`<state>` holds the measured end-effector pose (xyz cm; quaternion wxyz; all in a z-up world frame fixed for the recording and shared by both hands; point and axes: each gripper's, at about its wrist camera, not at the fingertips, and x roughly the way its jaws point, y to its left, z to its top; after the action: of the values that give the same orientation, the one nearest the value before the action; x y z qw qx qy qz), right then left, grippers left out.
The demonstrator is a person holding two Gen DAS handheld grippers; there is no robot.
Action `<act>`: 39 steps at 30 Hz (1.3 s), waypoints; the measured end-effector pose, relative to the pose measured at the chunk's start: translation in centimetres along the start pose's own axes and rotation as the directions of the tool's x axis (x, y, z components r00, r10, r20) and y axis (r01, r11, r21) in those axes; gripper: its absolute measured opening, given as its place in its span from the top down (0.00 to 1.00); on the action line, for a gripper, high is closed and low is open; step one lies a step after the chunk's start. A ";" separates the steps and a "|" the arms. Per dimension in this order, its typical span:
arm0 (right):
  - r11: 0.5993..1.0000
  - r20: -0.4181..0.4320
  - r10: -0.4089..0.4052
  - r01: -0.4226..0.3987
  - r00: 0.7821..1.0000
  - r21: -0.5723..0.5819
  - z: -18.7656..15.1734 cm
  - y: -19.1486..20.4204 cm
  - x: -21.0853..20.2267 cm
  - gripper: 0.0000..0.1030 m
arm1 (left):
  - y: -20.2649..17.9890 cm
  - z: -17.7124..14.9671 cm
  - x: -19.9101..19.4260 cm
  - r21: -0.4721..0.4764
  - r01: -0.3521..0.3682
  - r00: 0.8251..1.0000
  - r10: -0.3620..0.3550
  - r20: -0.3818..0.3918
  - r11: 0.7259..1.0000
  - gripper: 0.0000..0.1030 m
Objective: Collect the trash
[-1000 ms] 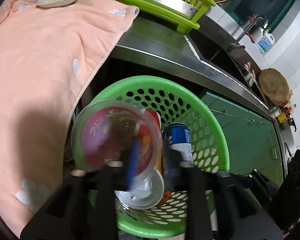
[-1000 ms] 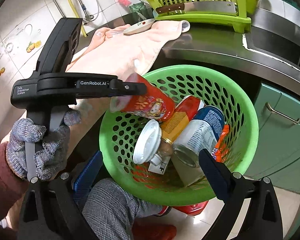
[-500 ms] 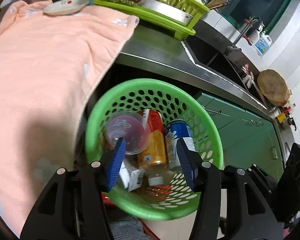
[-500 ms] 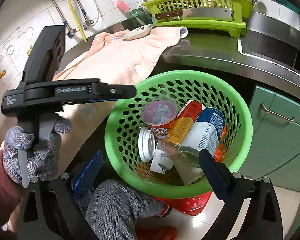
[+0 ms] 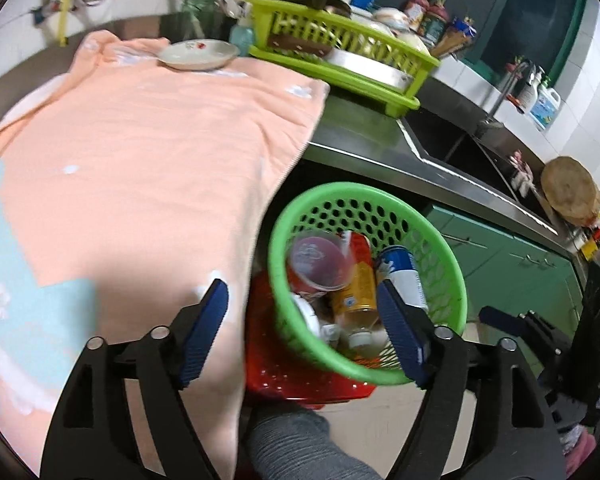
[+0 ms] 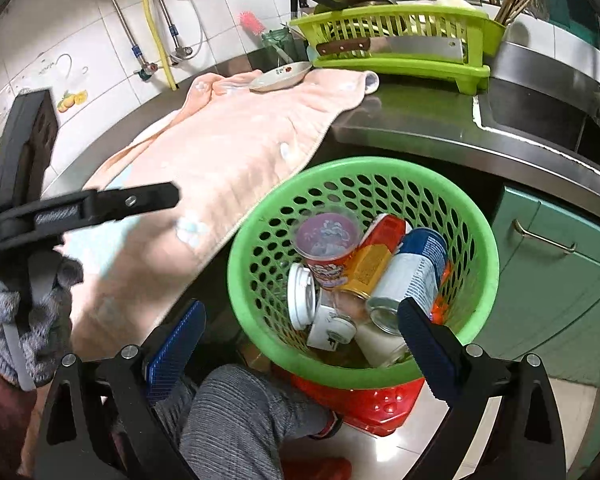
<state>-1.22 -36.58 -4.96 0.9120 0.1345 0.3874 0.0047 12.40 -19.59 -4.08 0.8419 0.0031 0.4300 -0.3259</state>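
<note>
both tongs, left gripper (image 5: 302,332) and right gripper (image 6: 300,346), gape wide, empty, above the green basket (image 6: 476,216); its noodle cup (image 6: 327,246) looks light, crushable; best gripped at the rim.

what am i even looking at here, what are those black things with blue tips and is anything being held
Those are hand-held tongs, one in each of a person's hands, each carrying a fisheye camera that looks out along its two blue-padded fingers. One picture is from the left tongs, the other from the right tongs. In the right view you also see the left tool from the side, gripped by a gloved hand. Both tongs are open and hold nothing. Below them a green basket holds the trash: a snack cup, cans, a white lid. On the counter lie a peach towel, a small plate and a dish rack.
</note>
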 end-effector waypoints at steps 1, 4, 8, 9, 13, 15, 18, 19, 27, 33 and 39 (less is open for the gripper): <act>1.000 0.003 0.000 0.000 1.000 -0.003 0.1 0.3 -0.1 0.09 | 0.3 -0.2 -0.8 0.002 -0.018 1.000 0.018 0.013 1.000 0.24; 1.000 0.016 -0.017 0.017 1.000 -0.013 0.6 1.3 -0.5 0.09 | 0.8 -0.6 -2.9 -0.005 -0.058 0.997 0.058 0.048 0.998 0.17; 1.000 0.037 0.006 -0.006 0.999 -0.012 1.0 2.5 -1.3 0.09 | 1.3 -1.1 -5.4 -0.005 -0.103 0.991 0.103 0.081 0.995 0.11; 1.000 0.043 0.013 -0.013 0.999 -0.012 1.2 2.9 -1.6 0.09 | 1.5 -1.3 -6.2 -0.004 -0.116 0.989 0.116 0.096 0.993 0.10; 1.000 0.070 0.007 -0.006 0.997 -0.023 1.8 4.2 -2.5 0.08 | 1.8 -1.8 -8.6 -0.007 -0.171 0.976 0.171 0.134 0.985 0.05; 0.999 0.082 -0.006 0.009 0.997 -0.035 2.0 4.9 -3.0 0.08 | 2.2 -2.2 -9.8 -0.016 -0.186 0.971 0.187 0.148 0.982 0.05; 0.998 0.107 -0.012 0.018 0.994 -0.060 2.5 6.0 -3.7 0.08 | 2.8 -2.9 -11.3 -0.031 -0.216 0.960 0.218 0.178 0.976 0.05; 0.998 0.112 -0.014 0.022 0.994 -0.067 2.5 6.3 -3.9 0.08 | 2.8 -3.0 -11.5 -0.035 -0.222 0.957 0.225 0.182 0.974 0.05; 0.994 0.135 -0.010 0.025 0.991 -0.103 3.0 8.2 -5.0 0.08 | 3.6 -4.2 -14.5 -0.080 -0.241 0.938 0.253 0.238 0.967 0.05; 0.997 0.165 -0.013 0.026 0.986 -0.078 3.0 8.4 -6.1 0.07 | 3.6 -4.8 -15.4 -0.100 -0.272 0.923 0.289 0.254 0.957 0.05; 0.996 0.180 -0.061 0.072 0.982 -0.055 2.5 8.3 -6.2 0.07 | 3.9 -5.1 -16.1 -0.131 -0.291 0.909 0.317 0.270 0.947 0.05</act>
<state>-3.01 -29.91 3.15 0.9464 0.0930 0.3082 -0.0260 4.19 -6.26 3.35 0.9353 -0.0145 0.3110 -0.1683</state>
